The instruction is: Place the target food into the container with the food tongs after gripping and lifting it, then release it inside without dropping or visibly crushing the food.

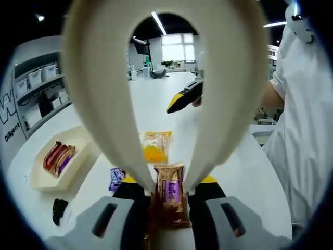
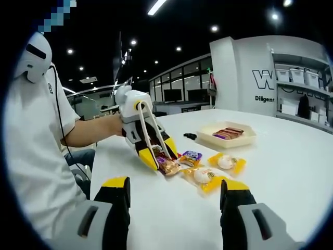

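A brown foil snack packet with a purple label (image 1: 169, 195) lies on the white table (image 1: 244, 172), pinched between the tips of a pair of cream plastic food tongs (image 1: 169, 190). The left gripper (image 1: 165, 208) is clamped around the tongs, squeezing their two arms together so the tips close on the packet's sides. In the right gripper view the same left gripper (image 2: 151, 151) is seen from across the table, held by a person in a white T-shirt (image 2: 36, 151), with the tongs (image 2: 153, 135) slanting down to the brown packet (image 2: 167, 165), which appears to rest on the table surface (image 2: 291, 166).

Just beyond the brown packet, in the left gripper view, lies a clear yellow-edged packet holding an orange-yellow pastry (image 1: 156, 147), and to its near left a small purple wrapped sweet (image 1: 116, 178). Farther left sits a shallow cream rectangular container (image 1: 49, 179) with several red and purple wrapped bars already inside. A small black object (image 1: 59, 210) lies on the table near the container. Farther away, the right gripper (image 1: 184, 97), black with yellow tips, hovers above the table.

In the right gripper view, the right gripper's (image 2: 174, 200) jaws stand wide apart with nothing between them. Two yellow-edged packets with pale round pastries (image 2: 210, 178) (image 2: 227, 163) lie ahead, with the purple sweet (image 2: 191, 156) beside them and the cream container (image 2: 229, 136) beyond. Shelves with storage boxes (image 2: 302, 78) stand against the far wall.
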